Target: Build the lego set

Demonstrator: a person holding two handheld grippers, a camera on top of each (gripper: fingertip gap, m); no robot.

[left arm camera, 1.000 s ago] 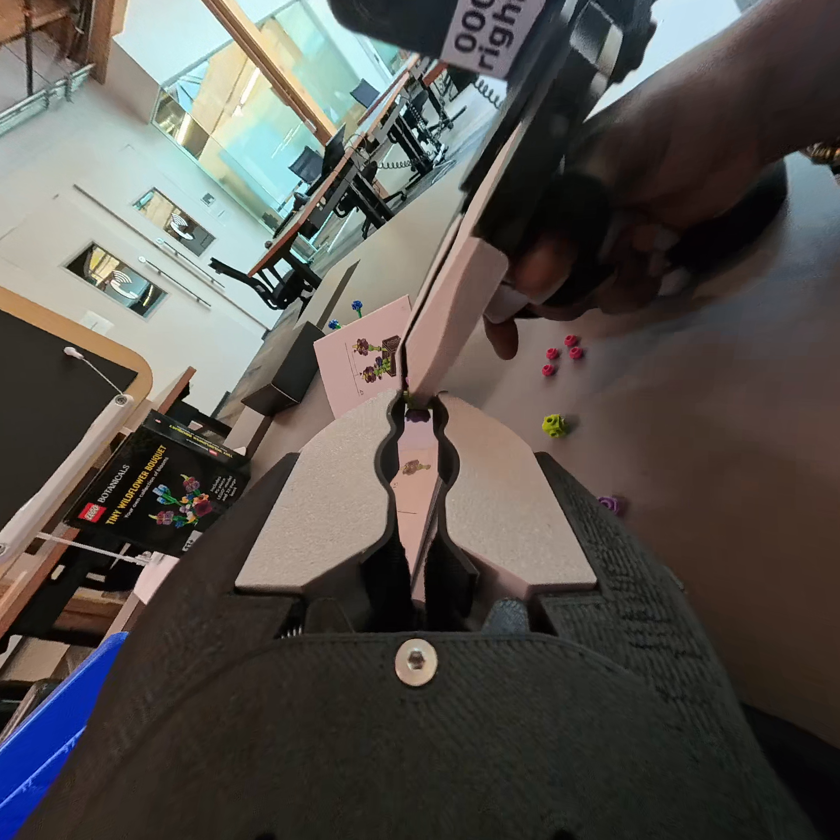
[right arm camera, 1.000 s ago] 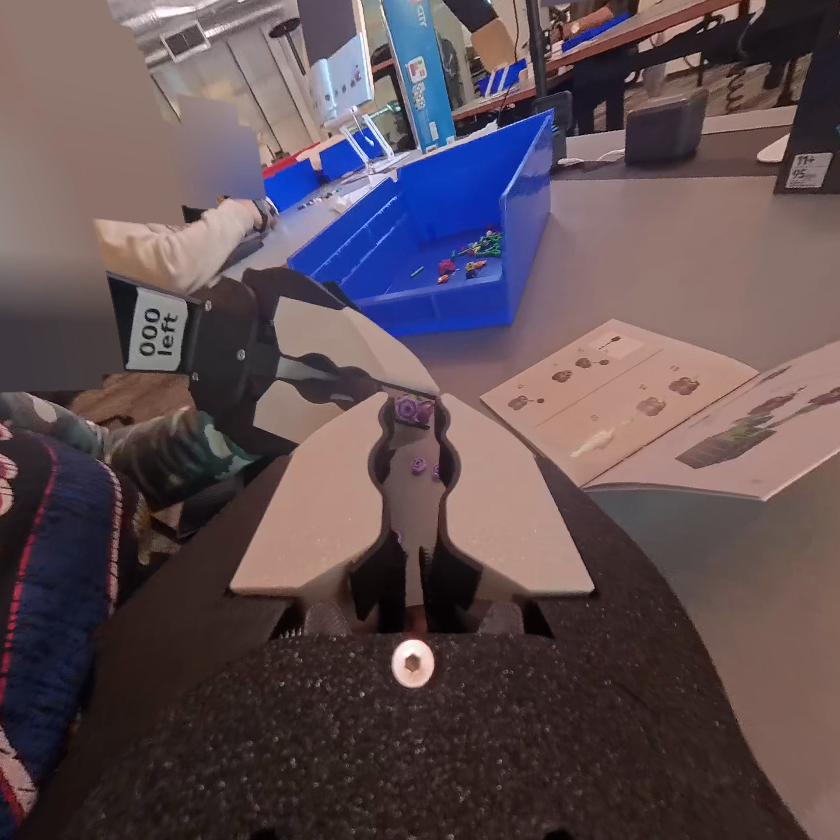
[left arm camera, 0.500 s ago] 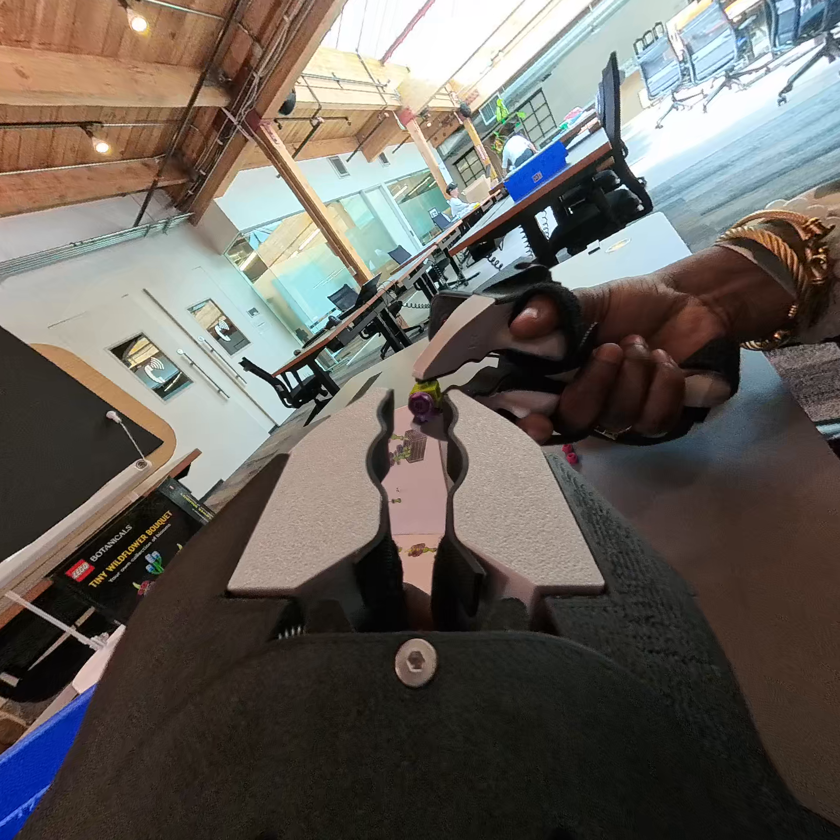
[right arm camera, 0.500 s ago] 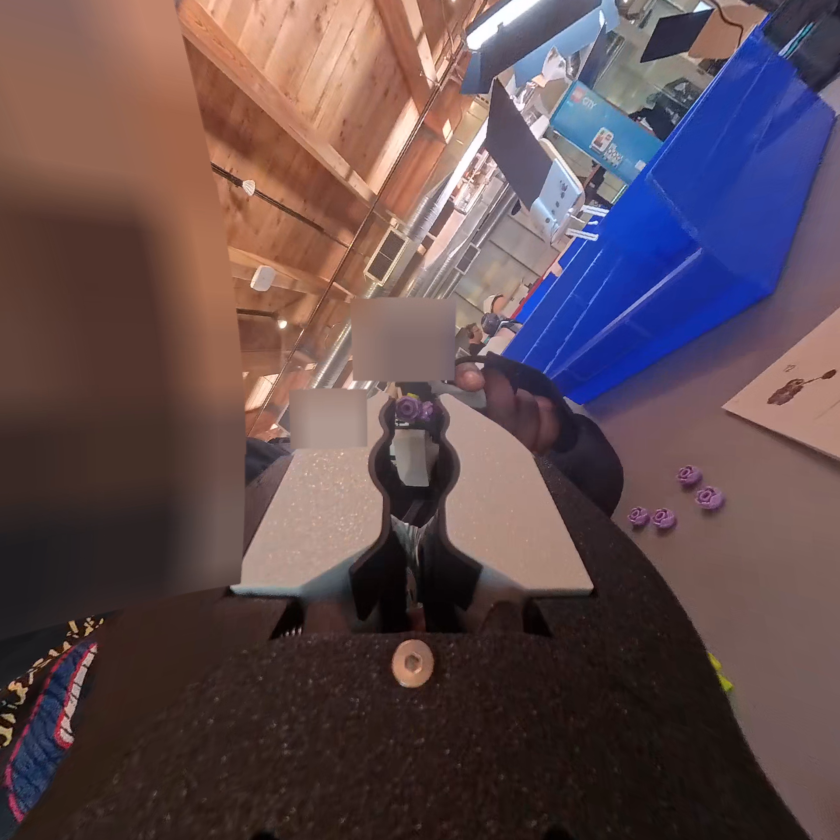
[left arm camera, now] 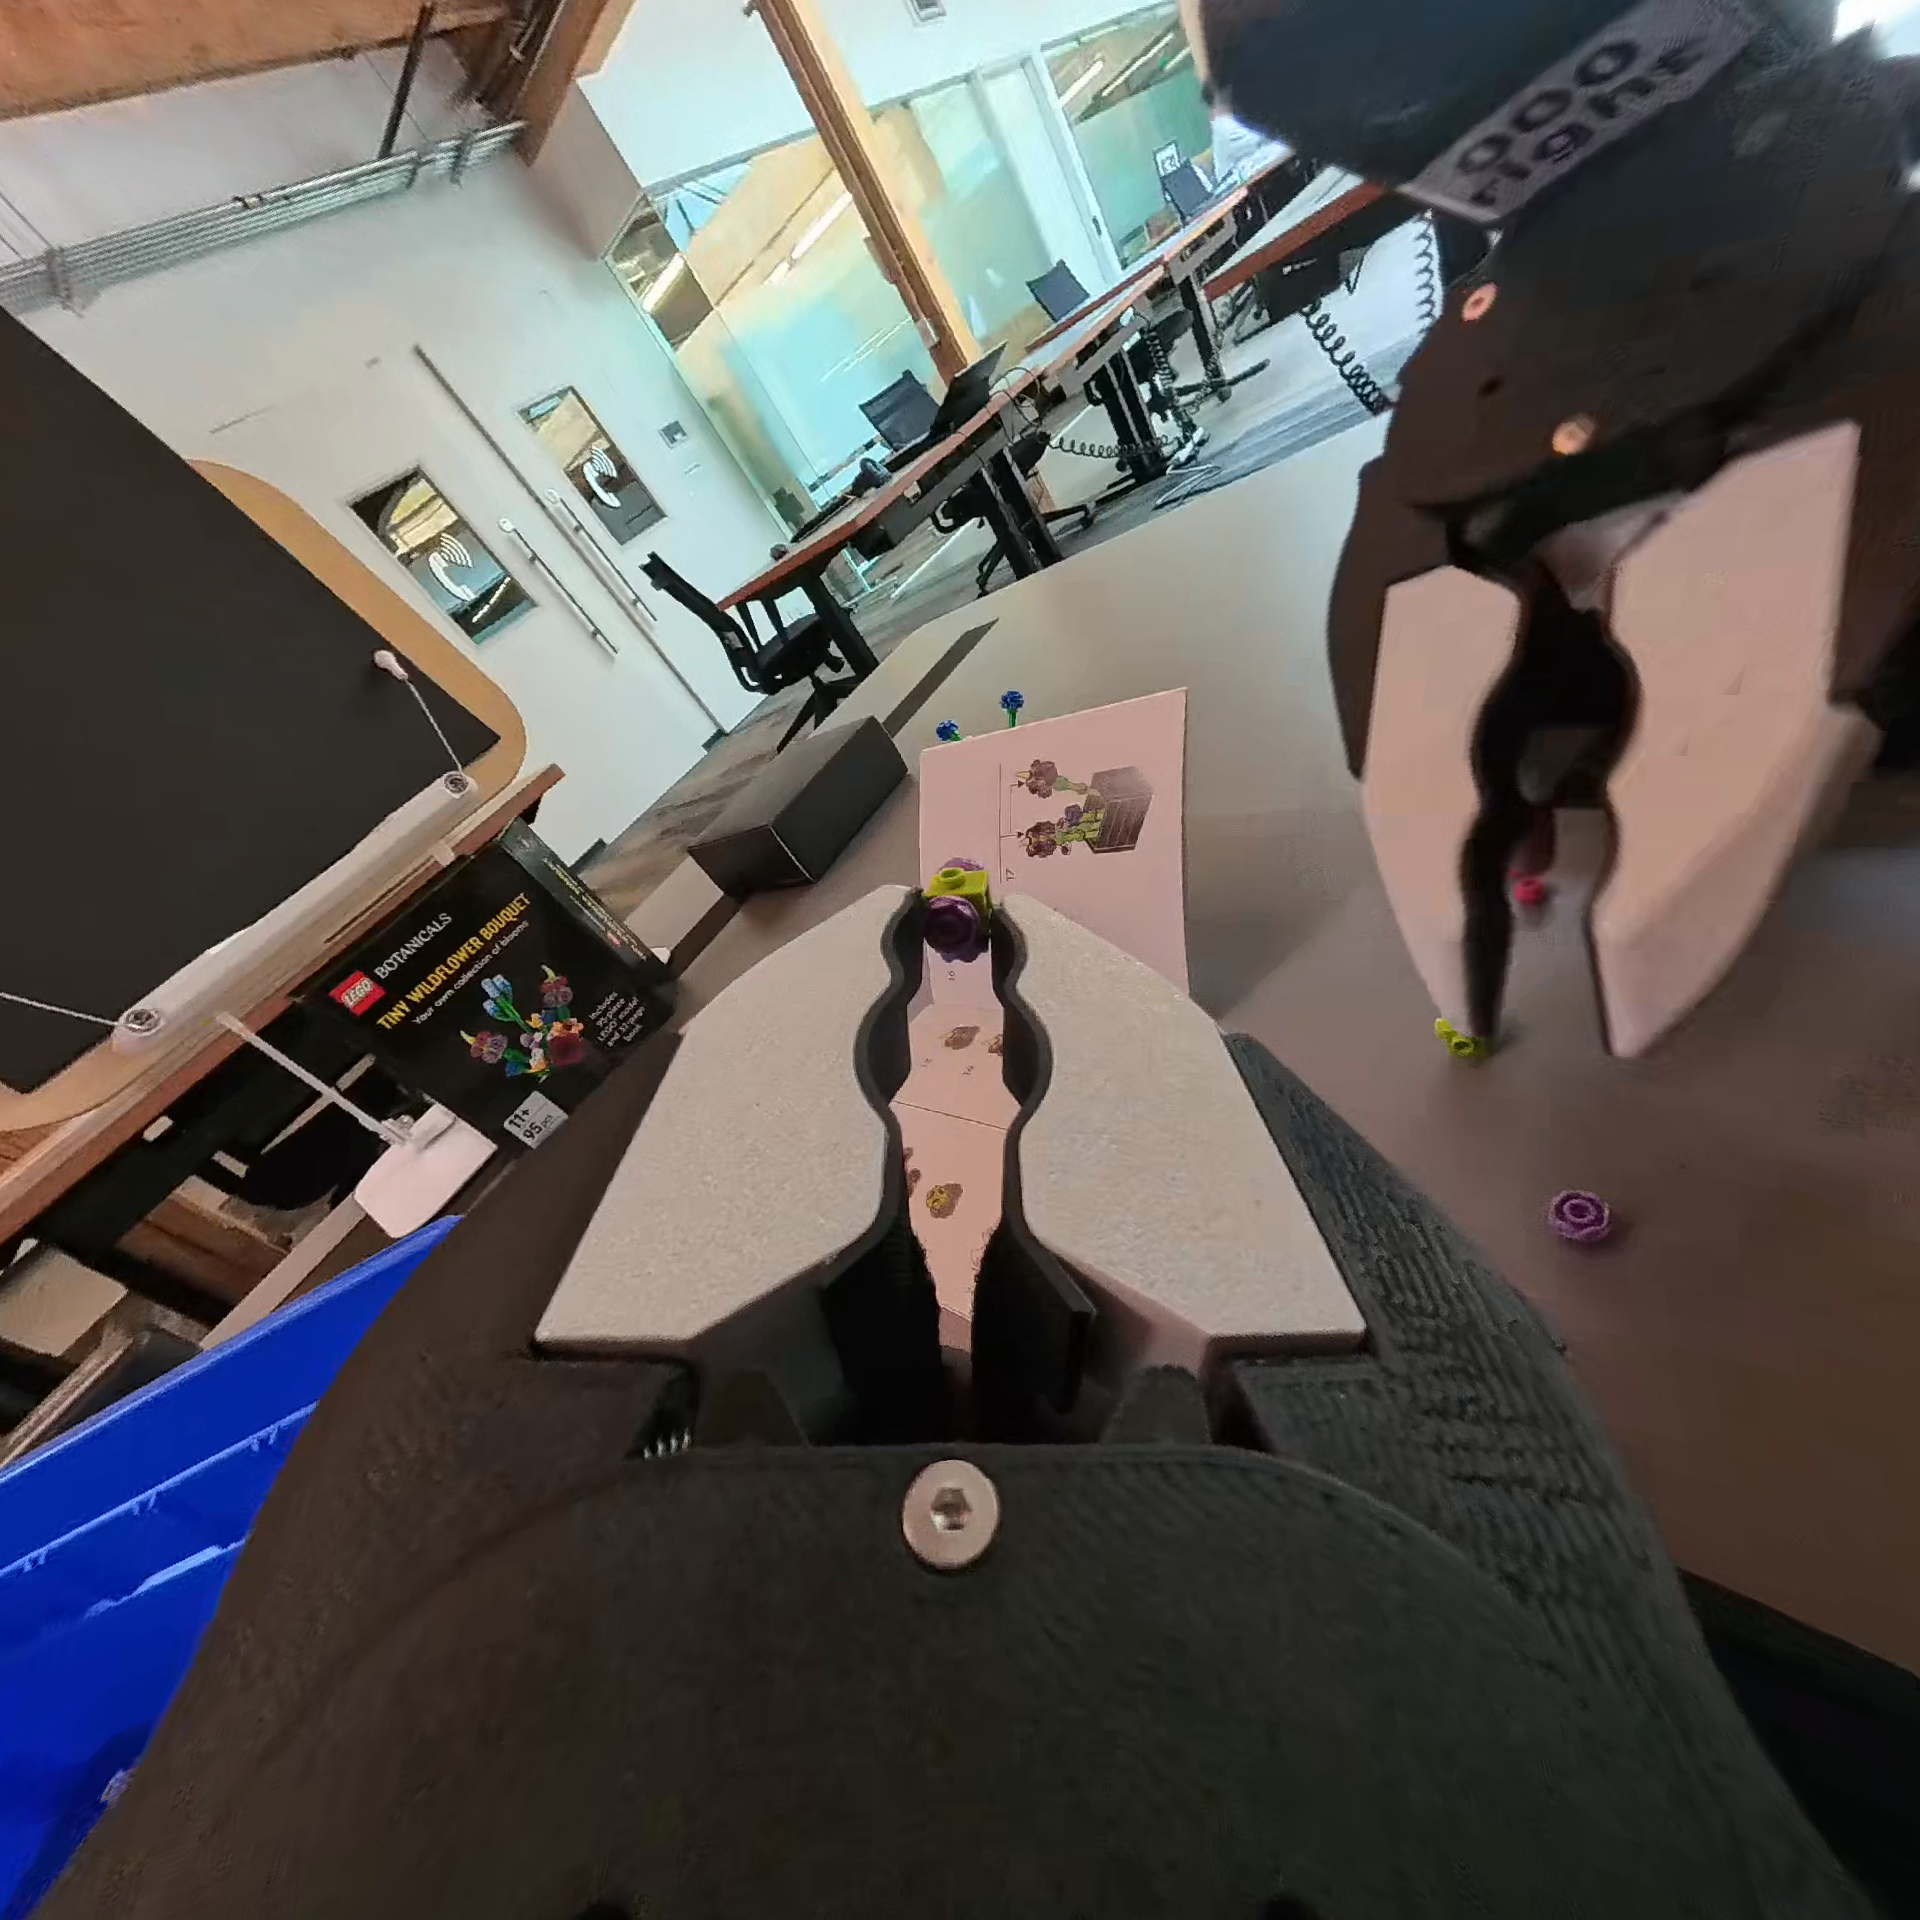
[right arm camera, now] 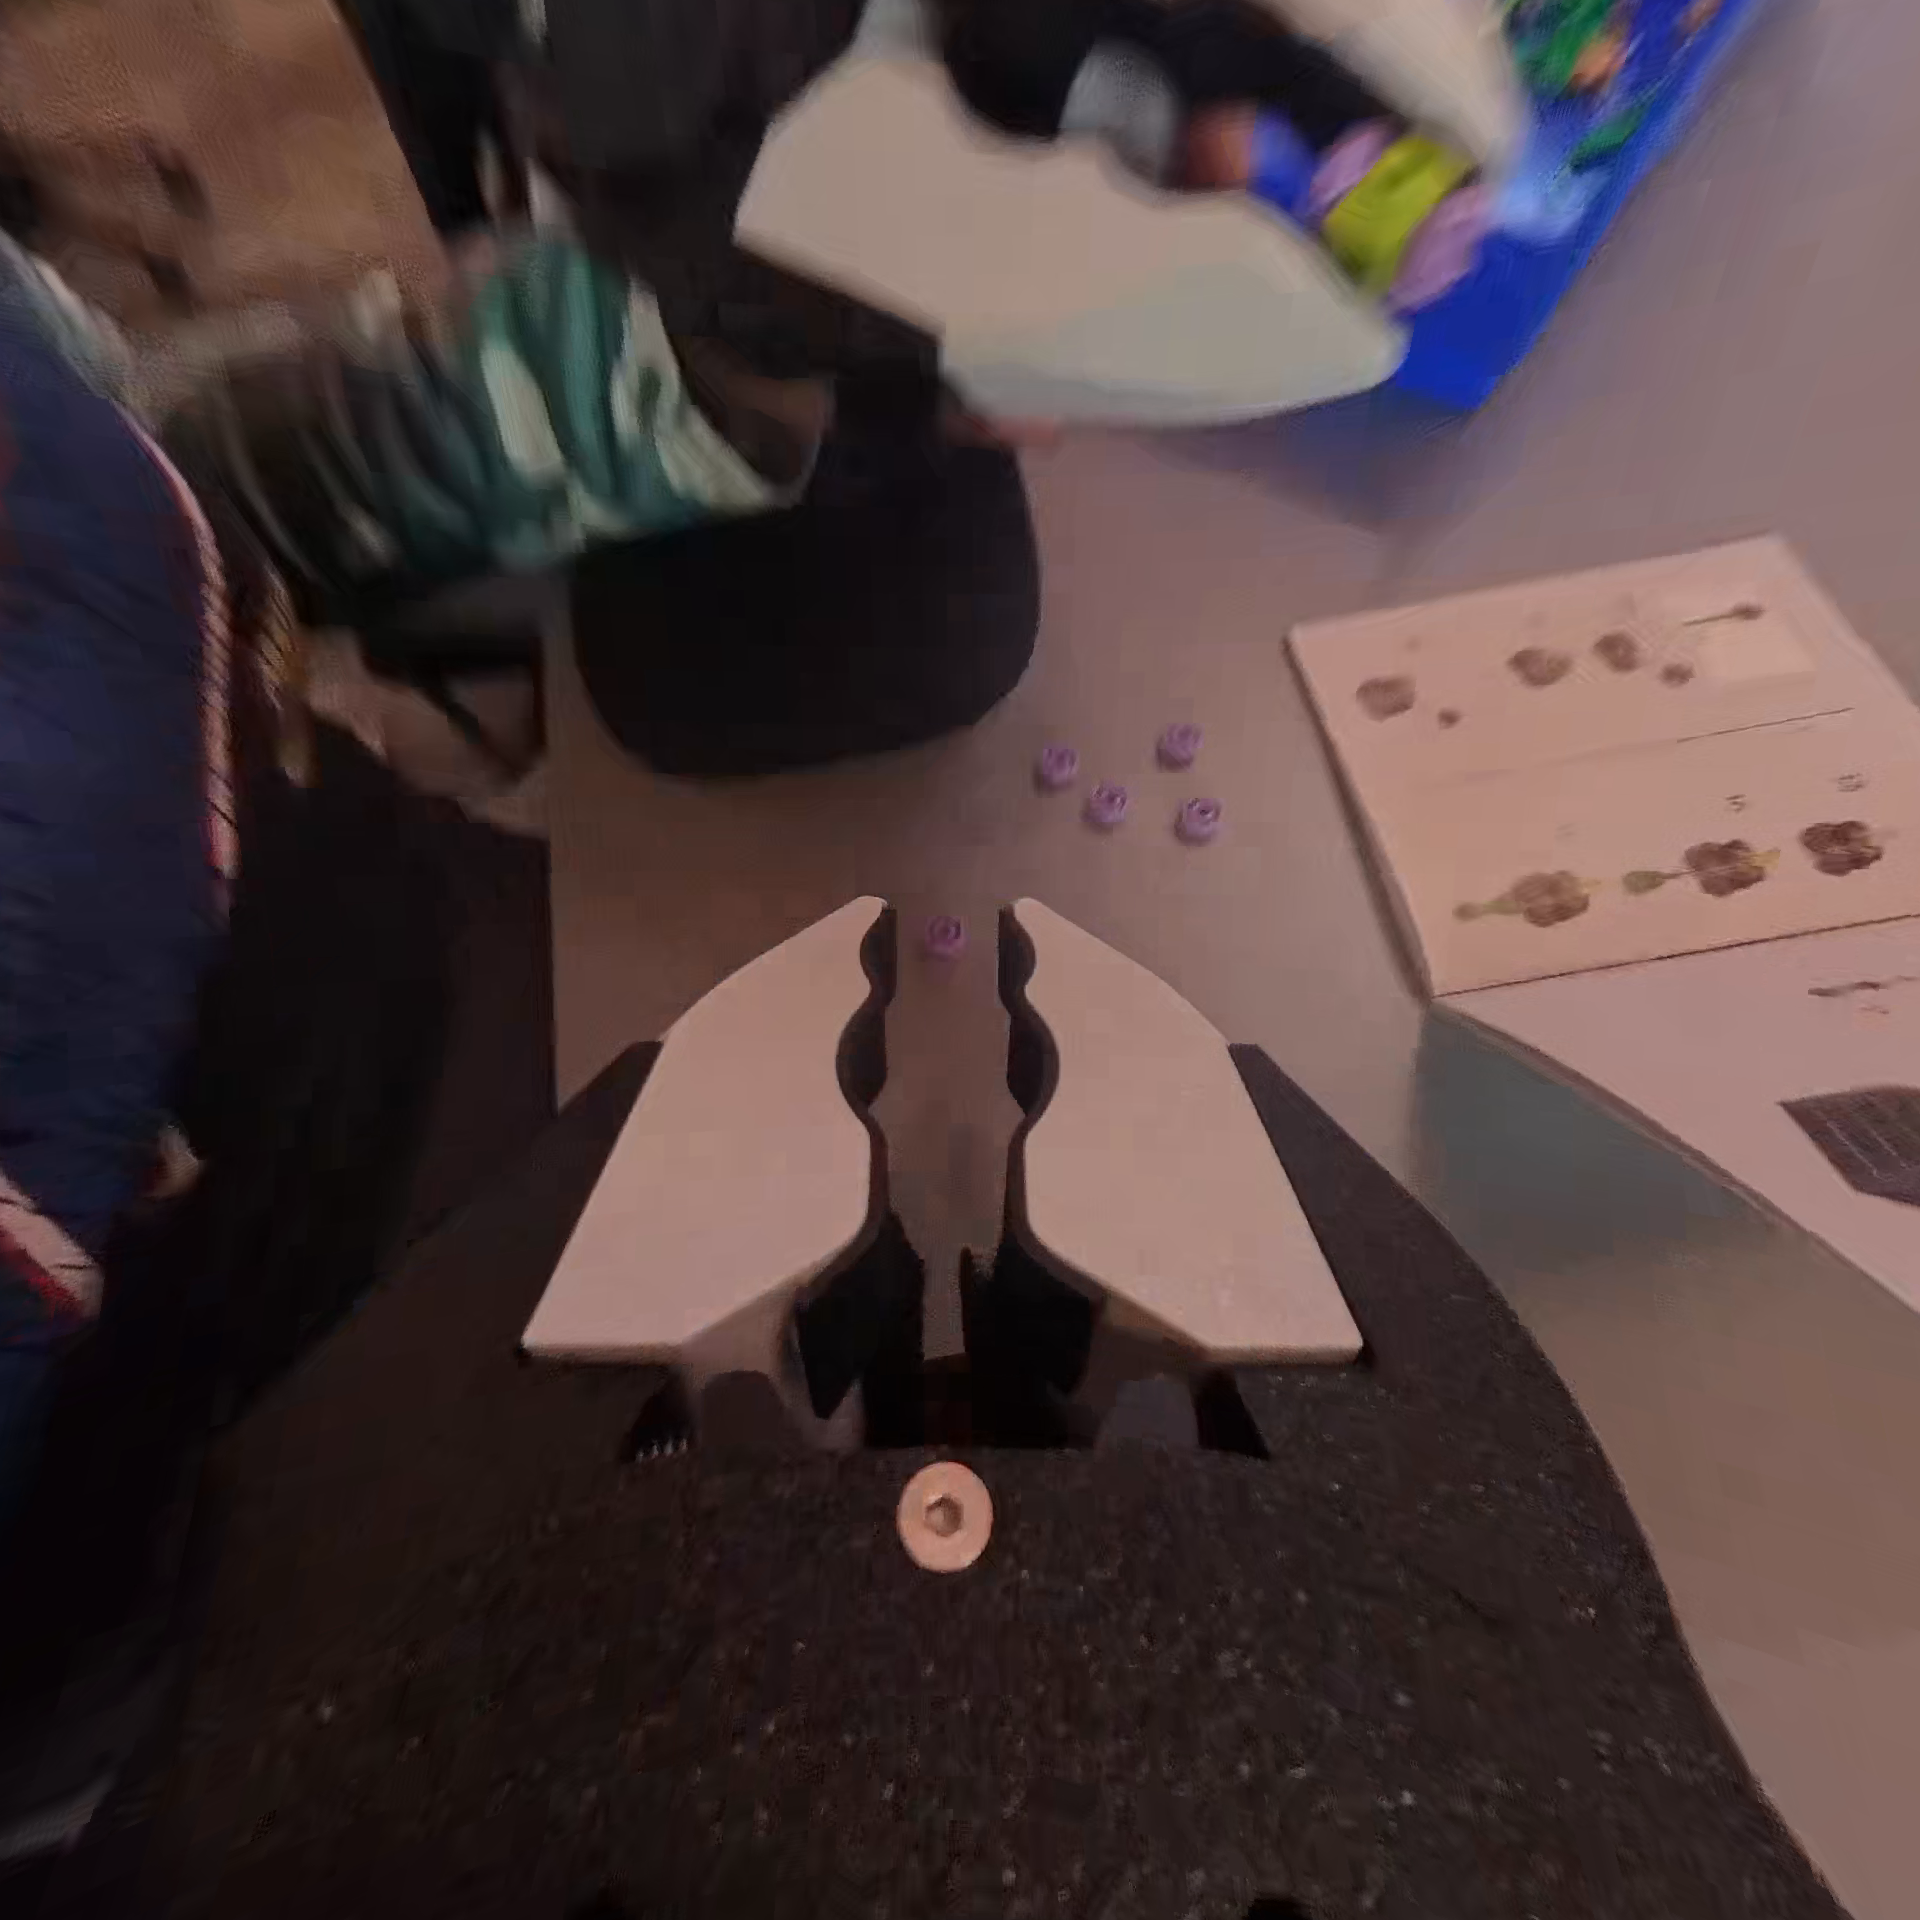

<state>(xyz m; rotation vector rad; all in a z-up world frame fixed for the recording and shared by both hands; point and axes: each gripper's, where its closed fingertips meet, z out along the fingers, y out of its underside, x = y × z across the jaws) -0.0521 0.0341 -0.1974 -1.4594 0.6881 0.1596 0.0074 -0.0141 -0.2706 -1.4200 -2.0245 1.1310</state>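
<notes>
Purple and lime plastic make the small flower assembly (left arm camera: 958, 912): a lime-green stud block with round purple blossom pieces on it, clenched at the tips of the left hand-held gripper (left arm camera: 958, 920), which is raised above the grey tabletop (left arm camera: 1714, 1299). The open paper instruction booklet (right arm camera: 1621, 769) lies flat; I use it as the landmark. The right hand-held gripper (right arm camera: 942, 925) is released, its jaws apart, pointing down at one loose purple flower stud (right arm camera: 945, 935) on the tabletop, left of the booklet. Four more purple studs (right arm camera: 1127, 784) lie together between that stud and the booklet.

The step in hand seems to be the fetching of the next blossom. I judge the next move calls for lowering the right jaws around this tiny stud and closing gently, because it can slide or flip away.

Half a second earlier, both grippers met in the air and the right one was closed on a purple piece. Now that piece sits on the assembly, and the right gripper has opened and come down.
</notes>
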